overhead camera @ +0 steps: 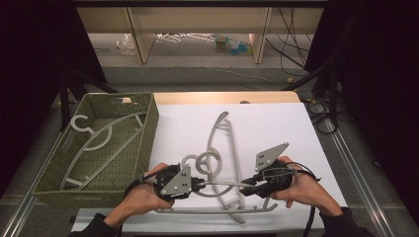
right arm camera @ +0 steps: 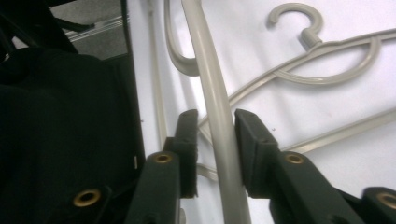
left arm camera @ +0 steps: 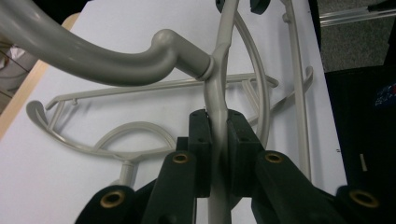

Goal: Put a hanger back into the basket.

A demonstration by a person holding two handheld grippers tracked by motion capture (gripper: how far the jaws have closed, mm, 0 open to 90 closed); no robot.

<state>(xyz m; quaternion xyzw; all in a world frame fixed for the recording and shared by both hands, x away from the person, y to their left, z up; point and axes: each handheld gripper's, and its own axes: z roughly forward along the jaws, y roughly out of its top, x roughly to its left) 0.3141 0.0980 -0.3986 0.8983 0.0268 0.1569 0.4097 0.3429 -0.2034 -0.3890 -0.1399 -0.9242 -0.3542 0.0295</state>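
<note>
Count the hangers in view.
4 hangers at least: one in the basket, one clamped in the left gripper, two lying on the white sheet. Tangle may hide more.

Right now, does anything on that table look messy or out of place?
Yes. The hangers on the white sheet lie crossed in a tangle, hooks overlapping, while one hanger lies neatly in the basket. The left gripper clamps a hanger arm; the right gripper's jaws straddle it loosely.
</note>
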